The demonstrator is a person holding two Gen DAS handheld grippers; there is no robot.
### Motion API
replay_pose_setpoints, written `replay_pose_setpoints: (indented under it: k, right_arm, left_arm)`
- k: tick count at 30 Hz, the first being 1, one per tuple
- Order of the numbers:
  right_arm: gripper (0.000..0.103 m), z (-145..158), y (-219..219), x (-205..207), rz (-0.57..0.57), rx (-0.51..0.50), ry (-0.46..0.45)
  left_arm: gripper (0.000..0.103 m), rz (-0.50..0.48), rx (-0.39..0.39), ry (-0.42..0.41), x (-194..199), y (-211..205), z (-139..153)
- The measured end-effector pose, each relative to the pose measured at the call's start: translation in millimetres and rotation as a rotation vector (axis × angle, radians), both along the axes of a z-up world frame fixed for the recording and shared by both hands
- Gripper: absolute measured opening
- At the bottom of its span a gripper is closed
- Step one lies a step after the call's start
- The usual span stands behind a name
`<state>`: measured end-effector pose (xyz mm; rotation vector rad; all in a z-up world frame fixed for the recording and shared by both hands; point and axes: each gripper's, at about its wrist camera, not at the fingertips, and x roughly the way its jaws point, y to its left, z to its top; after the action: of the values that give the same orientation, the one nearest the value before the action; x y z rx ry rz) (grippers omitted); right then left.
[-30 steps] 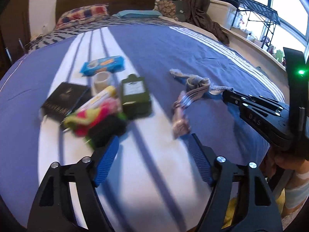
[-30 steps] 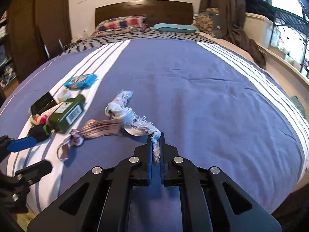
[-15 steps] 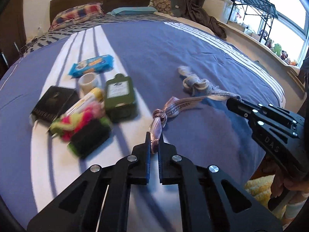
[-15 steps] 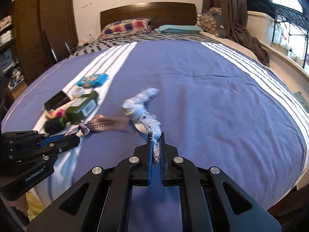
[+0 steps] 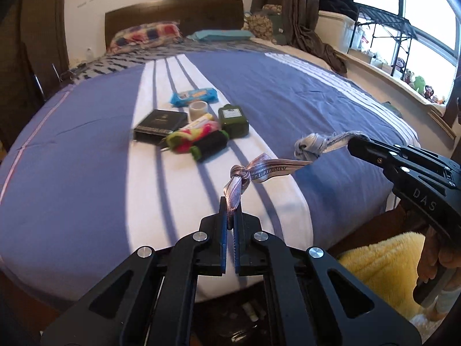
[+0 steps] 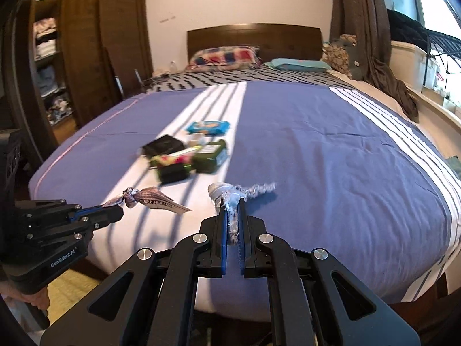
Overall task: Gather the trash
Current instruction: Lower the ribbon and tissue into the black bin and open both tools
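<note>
with my left gripper (image 5: 229, 219) clamped on the printed pink ribbon (image 5: 259, 170) and my right gripper (image 6: 232, 216) on the frayed grey fabric strip (image 6: 230, 194), either thin tail could slip free.

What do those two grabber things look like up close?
Both are black plastic. The left hand-held gripper has blue ribbed pads, silver round bolts and triangle cut-outs in its arms, with white "GenRobot.AI" lettering on its side. The right hand-held gripper matches it and carries pale "DAS" lettering.
</note>
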<state>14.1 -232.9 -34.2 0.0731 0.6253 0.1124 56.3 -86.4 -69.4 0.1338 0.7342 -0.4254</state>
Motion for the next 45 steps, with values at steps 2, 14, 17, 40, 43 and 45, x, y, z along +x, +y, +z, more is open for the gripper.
replay_pose_setpoints:
  k: [2,14,17,40,43,45]
  right_arm:
    - [0.007,6,8,-13,0.023,0.008,-0.010]
    - [0.007,9,51,-73,0.162,0.032,-0.001]
    - [0.007,-7,62,-76,0.183,0.021,0.047]
    - [0.007,-191,115,-62,0.276,0.035,0.543]
    - [0.007,-209,111,-50,0.246,0.034,0.605]
    - [0.007,-216,109,-45,0.227,0.027,0.626]
  left_arm:
    - [0.002,0.001,0.000,-0.018,-15,8,6]
    - [0.002,0.012,-0.012,-0.025,-82,53,1]
    - [0.002,0.022,-0.018,0.030,-86,62,-18]
    - [0.002,0.032,-0.010,0.551,-69,65,-211]
    - [0.002,0.020,-0.005,0.582,-65,60,-222]
    - [0.002,0.012,0.000,0.600,-62,57,-229]
